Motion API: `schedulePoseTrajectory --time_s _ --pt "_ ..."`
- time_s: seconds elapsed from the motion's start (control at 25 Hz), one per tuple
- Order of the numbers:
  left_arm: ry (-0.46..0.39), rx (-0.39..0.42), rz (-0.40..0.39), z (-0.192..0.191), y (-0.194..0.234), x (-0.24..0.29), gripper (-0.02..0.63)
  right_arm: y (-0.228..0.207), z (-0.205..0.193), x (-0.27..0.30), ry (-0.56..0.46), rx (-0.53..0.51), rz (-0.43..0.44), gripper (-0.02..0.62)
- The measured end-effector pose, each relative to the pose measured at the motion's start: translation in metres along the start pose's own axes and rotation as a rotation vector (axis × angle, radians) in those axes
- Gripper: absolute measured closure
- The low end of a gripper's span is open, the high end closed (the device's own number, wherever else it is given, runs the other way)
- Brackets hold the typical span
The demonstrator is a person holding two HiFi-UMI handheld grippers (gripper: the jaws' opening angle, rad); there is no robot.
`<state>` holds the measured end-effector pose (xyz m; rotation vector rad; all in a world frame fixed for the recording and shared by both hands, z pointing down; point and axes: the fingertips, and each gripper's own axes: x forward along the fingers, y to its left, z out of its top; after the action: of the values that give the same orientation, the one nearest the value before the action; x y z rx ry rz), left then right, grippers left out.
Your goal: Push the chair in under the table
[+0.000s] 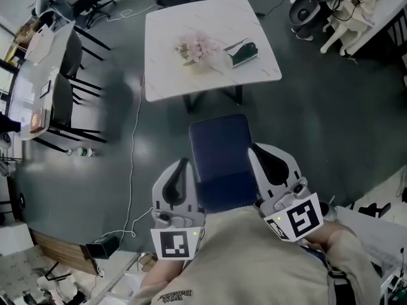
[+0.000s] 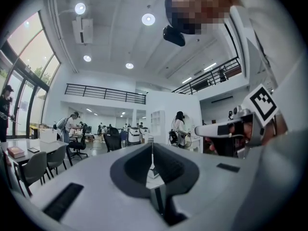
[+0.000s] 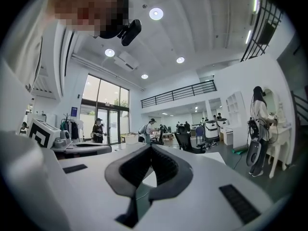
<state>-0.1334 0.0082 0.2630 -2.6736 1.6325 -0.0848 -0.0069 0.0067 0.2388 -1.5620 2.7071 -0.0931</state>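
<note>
Head view: the dark blue chair (image 1: 219, 161) stands between the two sets of fingers. The left gripper (image 1: 183, 167) is just beside its left edge and the right gripper (image 1: 256, 151) just beside its right edge; whether either touches it cannot be told. Ahead of the fingertips is the white table (image 1: 191, 18). The chair's far edge lies just short of the table's near edge, not yet under it. Pink flowers (image 1: 200, 48) lie on the tabletop.

Left gripper view: the fingers (image 2: 137, 165) are closed tip to tip, with nothing held between them. The right gripper shows off to their right.

Right gripper view: the fingers (image 3: 168, 165) also meet at the tips and hold nothing. The left gripper shows to their left, and people (image 3: 97, 130) stand far beyond.
</note>
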Motion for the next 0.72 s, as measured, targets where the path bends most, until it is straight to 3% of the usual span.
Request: schedulePoseTrajectory --time_s 0.36,0.52,0.72 --pt "0.032 0.018 0.023 -0.010 0.002 0.007 0.597 -0.003 -0.008 0.005 0.018 -0.010 0.067 0.586" --pt "0.140 0.083 -0.017 -0.034 -0.006 0.008 0.596 -0.008 -0.025 0.005 0.063 -0.027 0.106 0.586" --pt "0.270 0.104 -0.104 -0.077 -0.019 0.011 0.595 -0.011 -0.063 0.005 0.168 -0.044 0.164 0.586"
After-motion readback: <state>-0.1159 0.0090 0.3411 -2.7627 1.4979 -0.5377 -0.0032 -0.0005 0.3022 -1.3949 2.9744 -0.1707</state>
